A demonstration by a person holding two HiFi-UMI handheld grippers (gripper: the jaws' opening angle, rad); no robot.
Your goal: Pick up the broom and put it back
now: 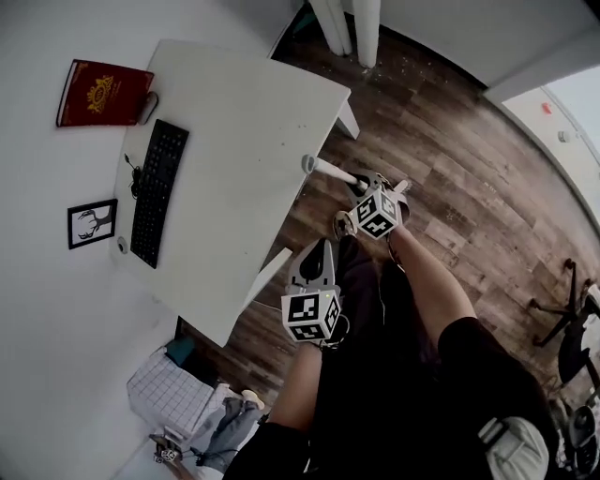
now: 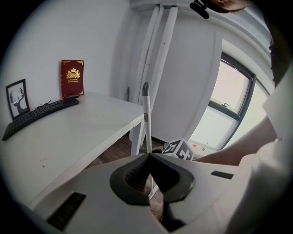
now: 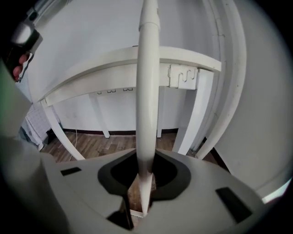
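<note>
The broom shows as a long white handle point(image 1: 330, 170) slanting beside the desk's right edge, its grey-tipped top end close to the desk corner. My right gripper point(image 1: 361, 185) is shut on the lower handle; in the right gripper view the handle point(image 3: 147, 91) rises straight up from between the jaws point(image 3: 145, 171). The broom head is hidden below. My left gripper point(image 1: 317, 251) hangs lower and nearer to me, apart from the broom, jaws together and holding nothing. In the left gripper view point(image 2: 147, 157) the handle point(image 2: 146, 119) stands just beyond its tips.
A white desk point(image 1: 244, 141) carries a black keyboard point(image 1: 157, 192), a red book point(image 1: 101, 94) and a framed picture point(image 1: 92, 223). White pipes point(image 1: 347, 23) run up the far wall. An office chair point(image 1: 572, 319) stands at the right on the wood floor; a basket with cloth point(image 1: 173, 394) sits lower left.
</note>
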